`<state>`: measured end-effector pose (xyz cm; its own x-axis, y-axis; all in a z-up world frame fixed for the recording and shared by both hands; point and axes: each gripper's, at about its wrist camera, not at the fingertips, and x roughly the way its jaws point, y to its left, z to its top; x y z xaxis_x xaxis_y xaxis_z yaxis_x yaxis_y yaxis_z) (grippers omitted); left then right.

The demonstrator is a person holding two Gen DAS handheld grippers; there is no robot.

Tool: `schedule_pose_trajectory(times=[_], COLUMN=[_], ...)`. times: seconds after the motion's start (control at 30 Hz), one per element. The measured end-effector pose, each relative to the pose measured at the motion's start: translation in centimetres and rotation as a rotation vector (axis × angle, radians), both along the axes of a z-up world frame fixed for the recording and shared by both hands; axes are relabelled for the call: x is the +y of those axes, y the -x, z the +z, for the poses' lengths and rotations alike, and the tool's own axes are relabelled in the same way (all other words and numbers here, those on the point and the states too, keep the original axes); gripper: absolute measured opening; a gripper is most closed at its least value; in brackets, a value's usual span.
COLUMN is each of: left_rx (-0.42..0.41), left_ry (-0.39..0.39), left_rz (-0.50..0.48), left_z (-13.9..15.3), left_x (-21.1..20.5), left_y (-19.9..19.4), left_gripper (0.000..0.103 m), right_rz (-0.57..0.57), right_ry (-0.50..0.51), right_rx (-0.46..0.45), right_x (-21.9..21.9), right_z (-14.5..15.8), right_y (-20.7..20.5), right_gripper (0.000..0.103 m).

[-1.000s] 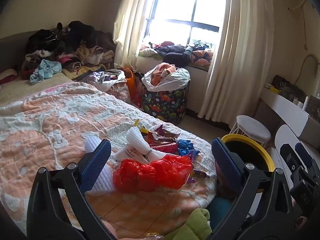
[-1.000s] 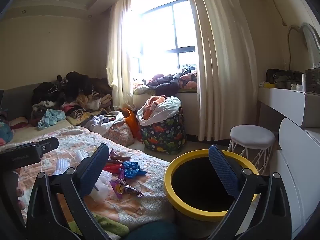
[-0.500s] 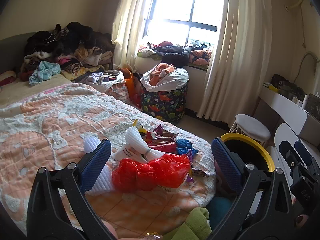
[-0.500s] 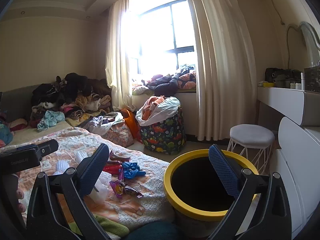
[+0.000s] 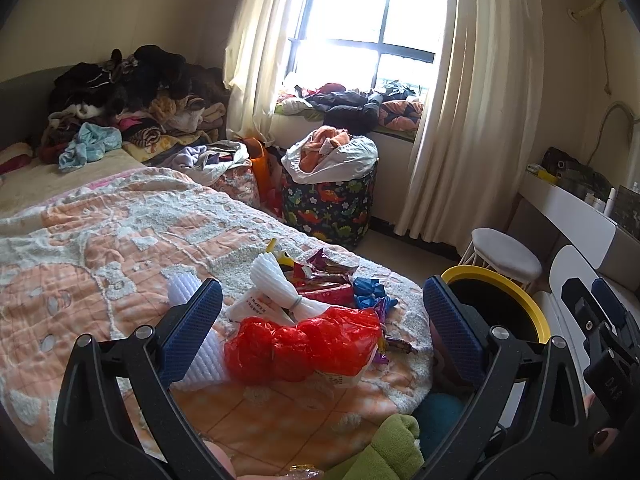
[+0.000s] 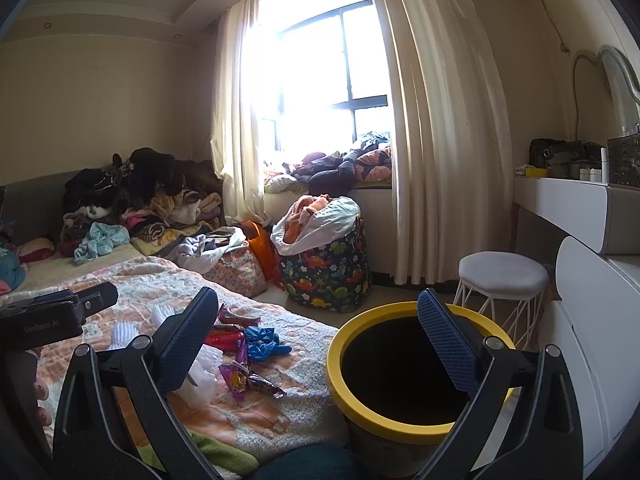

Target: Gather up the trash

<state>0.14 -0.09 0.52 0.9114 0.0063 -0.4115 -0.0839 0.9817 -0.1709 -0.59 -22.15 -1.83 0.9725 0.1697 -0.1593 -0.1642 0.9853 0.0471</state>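
**Trash heaped at the bed's foot corner, bin beside it, nothing gripped yet**

Trash (image 5: 320, 312) is found piled on the quilt near the foot edge of the bed (image 5: 100, 240), toward the corner nearest the bin. Within the pile are noted a red plastic bag (image 5: 304, 344) closest to the foot edge, white foam sleeves (image 5: 276, 284) tied with a band, snack wrappers (image 5: 328, 280) and a crumpled blue scrap (image 5: 372, 294). A purple wrapper (image 6: 240, 376) is seen lying apart from the heap, closer to the bin side edge.

The yellow-rimmed bin (image 6: 360, 412) is stood on the floor just beside the bed's corner, mouth open and dark inside; contents cannot be made out.

Left gripper (image 5: 320, 328): jaws spread wide, nothing held, framed around the red bag from above and short of it. Right gripper (image 6: 316, 340): jaws likewise wide and empty, held over the gap between bed corner and bin rim.

Step judged in hand: first pick from the pile. The red bag is best taken first, being nearest and bulkiest. It is thin film and will likely crush, so the pinch should be made on a gathered fold, not the ballooned middle. The foam sleeves touch it and may be dragged along. Loose wrappers are better pinched flat against the quilt, with care that the tufted fabric is not caught.

Writing: "GenRobot.AI" is read on the left gripper's body in the right wrist view. Small print on a white label (image 5: 256, 304) under the foam cannot be read.
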Motion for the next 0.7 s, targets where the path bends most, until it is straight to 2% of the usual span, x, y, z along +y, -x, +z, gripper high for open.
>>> schedule_pose_trajectory(times=[0.7], left_rx=[0.001], left_ry=[-0.003], left_rz=[-0.003], left_z=[0.22], left_x=[-0.27], left_y=[0.10], left_gripper=[0.092], right_rz=[0.003], right_ry=[-0.004], right_rx=[0.000], right_x=[0.06], right_z=[-0.09], right_y=[0.00], right_gripper=[0.097])
